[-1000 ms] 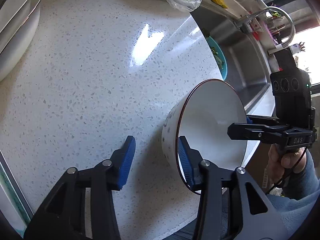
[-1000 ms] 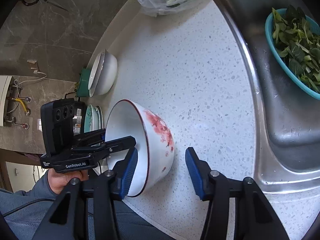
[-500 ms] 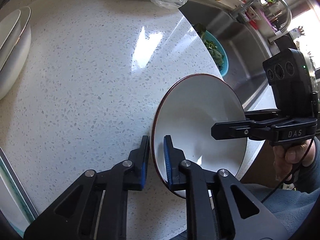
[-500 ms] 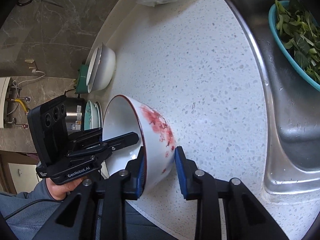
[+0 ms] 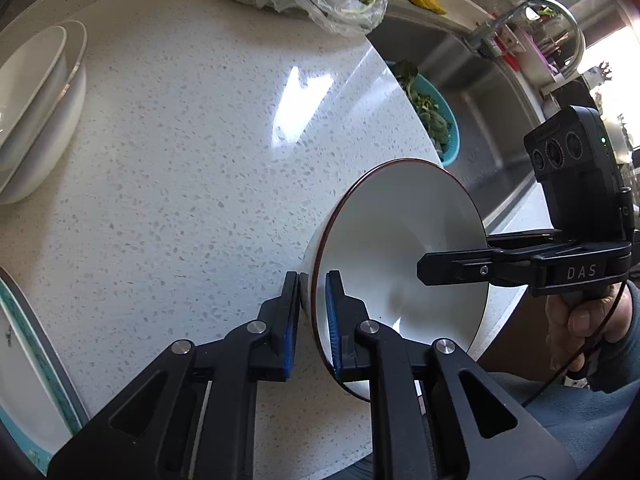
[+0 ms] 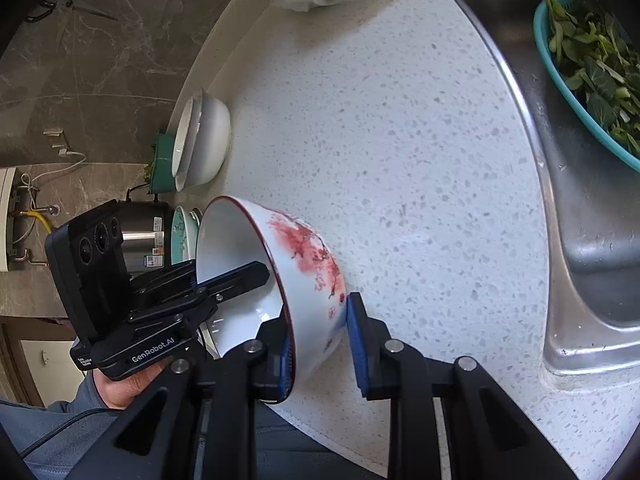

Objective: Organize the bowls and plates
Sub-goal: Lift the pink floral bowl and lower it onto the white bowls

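White ceramic at far left: stacked bowls (image 5: 40,120) on the speckled tabletop (image 5: 180,200), with a teal-rimmed plate (image 5: 24,360) cut off at the near-left edge.

Further right, at the tabletop's near edge, the bowl (image 5: 400,248): red-rimmed, red-flowered outside, tipped on its side with the mouth toward the person. Seems to rest on the tabletop, though the contact is hidden.

Pinched at its left rim by the left hand-held gripper (image 5: 312,280), drawn almost fully together with only the thin wall between the jaws. Clamped at the opposite rim by the right hand-held gripper (image 6: 318,312), jaws closing, one inside the wall and one against the painted outside near the foot.

Beyond, to the right, a steel sink (image 5: 500,100) with a teal basket (image 5: 448,128) of greens.

Looks like the pick-up step: both grips taken, lift not yet made. Calls next for a joint lift, both hands rising together and keeping their spacing. Then probably travel left toward the stacked bowls, turning the mouth upward before nesting. Needs a steady squeeze on both sides: glazed wall, likely slick, prone to twist or slip if one side eases first.
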Motion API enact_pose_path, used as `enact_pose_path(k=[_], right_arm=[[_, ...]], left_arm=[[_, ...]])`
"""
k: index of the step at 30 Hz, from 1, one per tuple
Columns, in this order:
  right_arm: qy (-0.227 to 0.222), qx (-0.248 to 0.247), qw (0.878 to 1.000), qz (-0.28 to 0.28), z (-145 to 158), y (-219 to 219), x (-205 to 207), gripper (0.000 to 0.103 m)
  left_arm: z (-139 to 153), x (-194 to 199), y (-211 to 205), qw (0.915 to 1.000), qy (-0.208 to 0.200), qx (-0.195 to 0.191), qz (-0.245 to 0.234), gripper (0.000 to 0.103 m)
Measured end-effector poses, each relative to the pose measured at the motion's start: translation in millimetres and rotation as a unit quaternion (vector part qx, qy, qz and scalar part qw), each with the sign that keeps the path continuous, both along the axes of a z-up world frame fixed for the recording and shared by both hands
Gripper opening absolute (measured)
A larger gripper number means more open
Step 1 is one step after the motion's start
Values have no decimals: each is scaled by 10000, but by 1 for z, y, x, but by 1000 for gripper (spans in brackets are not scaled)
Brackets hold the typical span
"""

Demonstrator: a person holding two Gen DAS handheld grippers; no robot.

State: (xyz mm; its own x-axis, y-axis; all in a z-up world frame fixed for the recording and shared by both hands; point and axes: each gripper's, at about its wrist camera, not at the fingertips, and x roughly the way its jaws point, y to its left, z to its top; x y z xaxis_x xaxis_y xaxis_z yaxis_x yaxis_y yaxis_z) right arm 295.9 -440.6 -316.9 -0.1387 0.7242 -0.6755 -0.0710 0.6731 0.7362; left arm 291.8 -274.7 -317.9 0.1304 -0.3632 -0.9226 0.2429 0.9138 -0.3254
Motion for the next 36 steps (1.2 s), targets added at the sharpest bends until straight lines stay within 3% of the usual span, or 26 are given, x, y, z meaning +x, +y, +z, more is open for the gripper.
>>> enact_pose_path(k=[6, 11, 15, 18, 22, 27, 32, 36], right_arm=[[-173, 149, 9996, 162, 32, 27, 16, 26], [-627, 328, 9955, 635, 74, 84, 45, 25], [-1145, 293, 9884, 959, 115, 143, 75, 25], [-1439, 194, 9832, 1108, 134, 181, 101, 25], [-1552, -107, 9802, 1228, 131, 227, 125, 25], [-1366, -627, 9800, 1301, 101, 265, 137, 23], [-1092, -973, 9812, 1261, 68, 279, 138, 21], [-1068, -1184, 9799, 1203, 60, 282, 139, 19]], left_arm=[[46, 10, 33, 9991, -319, 15, 269, 11], [96, 32, 84, 9960, -701, 91, 542, 11], [136, 61, 130, 9907, -1118, 446, 639, 11], [145, 84, 162, 9883, -1225, 594, 683, 11], [134, 116, 199, 9875, -1143, 793, 746, 11], [86, 143, 228, 9906, -737, 805, 821, 12], [56, 155, 239, 9925, -517, 851, 712, 13], [47, 157, 242, 9930, -528, 832, 647, 13]])
